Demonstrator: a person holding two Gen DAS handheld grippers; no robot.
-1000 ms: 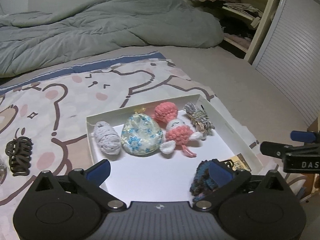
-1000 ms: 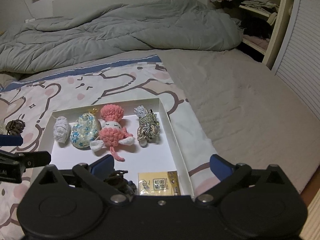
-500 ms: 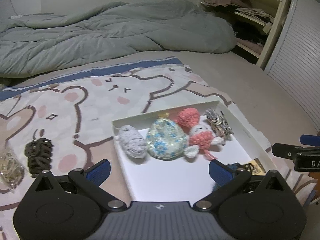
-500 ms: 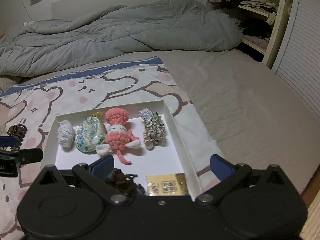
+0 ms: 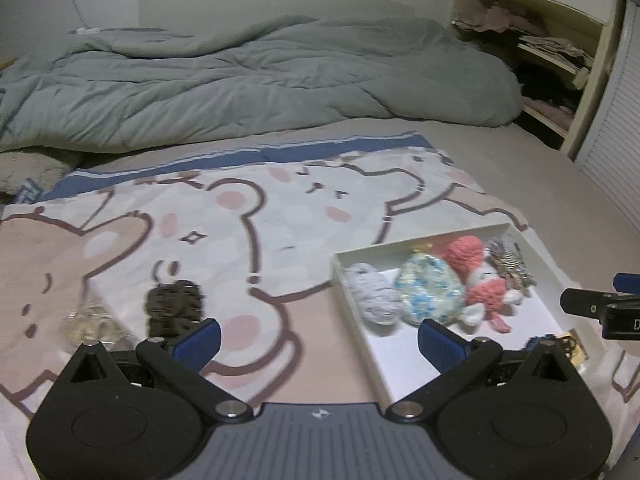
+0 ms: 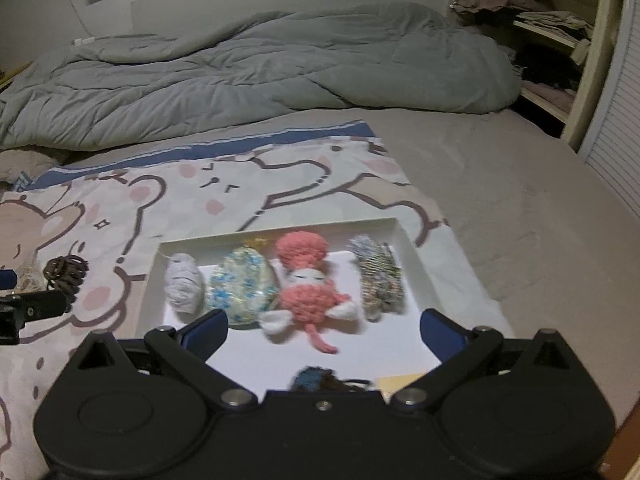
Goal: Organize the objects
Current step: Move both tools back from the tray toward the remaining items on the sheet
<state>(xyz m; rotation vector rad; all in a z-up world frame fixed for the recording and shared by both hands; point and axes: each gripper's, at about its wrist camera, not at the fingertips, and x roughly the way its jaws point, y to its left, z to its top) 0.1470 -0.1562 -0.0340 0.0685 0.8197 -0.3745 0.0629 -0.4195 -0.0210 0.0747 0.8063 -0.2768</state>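
Both jaws wide — white box (image 6: 408, 240) filled

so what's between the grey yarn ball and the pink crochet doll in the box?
The blue floral pouch, lying between the grey yarn ball and pink crochet doll; clearest in the right wrist view.

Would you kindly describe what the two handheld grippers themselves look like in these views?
Both match: the left gripper and right gripper have matte black bodies with two round housings, black linkage arms on silver pivot screws, and blue finger pads. The left has a ribbed grey centre plate with a small logo. White lettering marks each gripper's side. No cables or sleeves show.
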